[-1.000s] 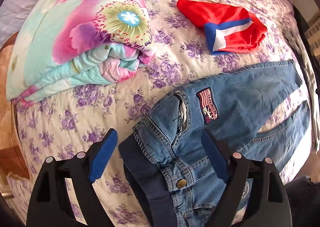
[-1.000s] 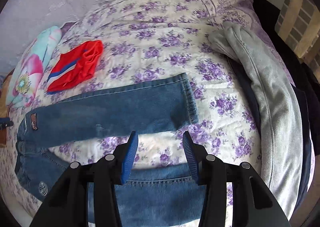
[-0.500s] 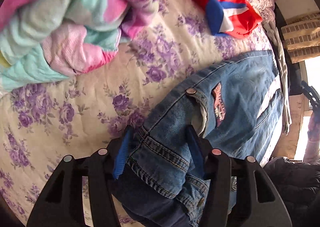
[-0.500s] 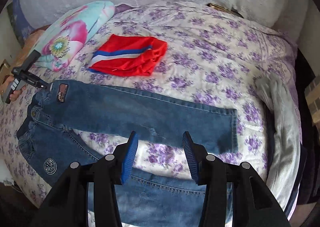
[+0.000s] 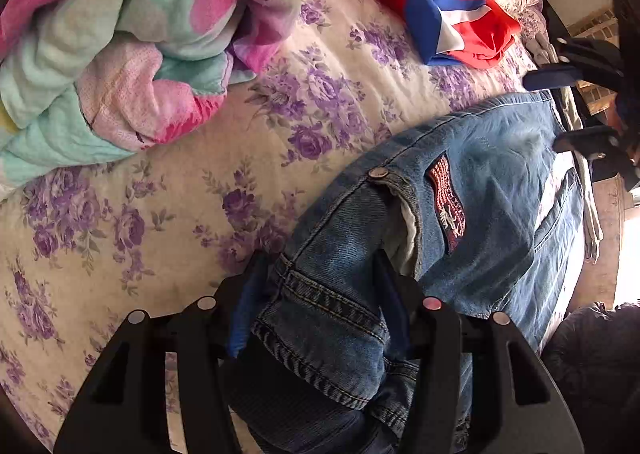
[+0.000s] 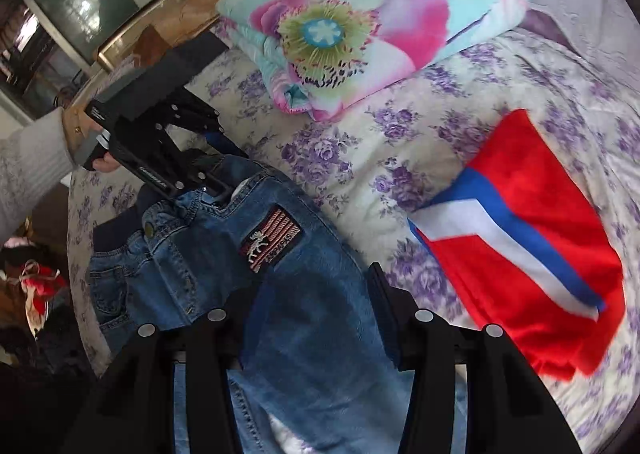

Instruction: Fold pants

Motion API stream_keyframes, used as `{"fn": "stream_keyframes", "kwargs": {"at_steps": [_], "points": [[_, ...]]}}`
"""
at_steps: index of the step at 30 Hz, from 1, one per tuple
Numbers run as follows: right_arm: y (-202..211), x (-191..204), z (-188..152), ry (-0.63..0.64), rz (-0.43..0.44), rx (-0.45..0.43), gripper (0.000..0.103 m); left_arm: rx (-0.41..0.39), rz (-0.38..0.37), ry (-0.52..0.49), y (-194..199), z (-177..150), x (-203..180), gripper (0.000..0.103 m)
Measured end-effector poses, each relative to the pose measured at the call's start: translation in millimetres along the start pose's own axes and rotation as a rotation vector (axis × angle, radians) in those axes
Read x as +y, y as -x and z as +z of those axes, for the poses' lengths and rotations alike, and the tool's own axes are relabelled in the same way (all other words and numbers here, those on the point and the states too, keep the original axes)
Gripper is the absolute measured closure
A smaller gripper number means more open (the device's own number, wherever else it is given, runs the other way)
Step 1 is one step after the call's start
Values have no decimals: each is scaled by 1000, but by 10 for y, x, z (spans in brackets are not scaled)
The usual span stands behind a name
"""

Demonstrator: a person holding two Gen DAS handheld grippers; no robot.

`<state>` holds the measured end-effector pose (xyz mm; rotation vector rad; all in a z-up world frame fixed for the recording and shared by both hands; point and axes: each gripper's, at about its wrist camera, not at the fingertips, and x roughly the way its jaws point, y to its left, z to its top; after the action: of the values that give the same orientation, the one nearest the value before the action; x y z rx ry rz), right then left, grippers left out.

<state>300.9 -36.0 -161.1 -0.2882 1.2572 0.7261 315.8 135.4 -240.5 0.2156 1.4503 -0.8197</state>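
Blue jeans [image 5: 500, 190] with a flag patch lie spread on the flowered bedspread [image 5: 160, 214]. My left gripper [image 5: 320, 298] points down at the waistband corner, and its blue pads press a bunched fold of denim beside the pocket. The right wrist view shows that same gripper [image 6: 224, 174] clamped at the waistband, in a hand with a pale sleeve. My right gripper [image 6: 316, 306] hovers over the upper leg of the jeans [image 6: 312, 334], just below the patch. Its jaws stand apart and grip nothing. It also shows at the far right as the right gripper [image 5: 564, 110].
A folded flowered quilt [image 6: 360, 26] lies at the head of the bed. A red garment with blue and white stripes [image 6: 532, 238] rests right of the jeans. A television [image 6: 68, 2] and wooden furniture stand beyond the bed's left edge. Dark clothing [image 5: 592, 374] lies off the near side.
My left gripper dropped onto the waistband and closed on it. My right gripper swept from the leg ends along the jeans to the patch area, rolling as it went.
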Motion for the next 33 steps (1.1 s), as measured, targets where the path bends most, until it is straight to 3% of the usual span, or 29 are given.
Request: {"fn": "stream_keyframes", "kwargs": {"at_steps": [5, 7, 10, 15, 17, 19, 22, 26, 33], "points": [[-645, -121, 140, 66, -7, 197, 56, 9, -27, -5, 37, -2, 93, 50], [-803, -131, 116, 46, 40, 235, 89, 18, -35, -6, 52, 9, 128, 50], [-698, 25, 37, 78, 49, 201, 93, 28, -21, -23, 101, 25, 138, 52], [-145, 84, -140, -10, 91, 34, 93, 21, 6, -99, 279, 36, -46, 64], [-17, 215, -213, 5, 56, -4, 93, 21, 27, -130, 357, 27, -137, 76], [42, 368, -274, 19, 19, -15, 93, 20, 75, -171, 432, 1, -268, 80], [101, 398, -282, 30, -16, -24, 93, 12, 136, -223, 566, -67, -453, 81], [308, 340, -307, -1, 2, -45, 93, 0, 204, -268, 741, -194, -715, 81], [693, 1006, -826, 68, 11, -71, 93, -10, 279, -338, 915, -729, -1242, 80]]}}
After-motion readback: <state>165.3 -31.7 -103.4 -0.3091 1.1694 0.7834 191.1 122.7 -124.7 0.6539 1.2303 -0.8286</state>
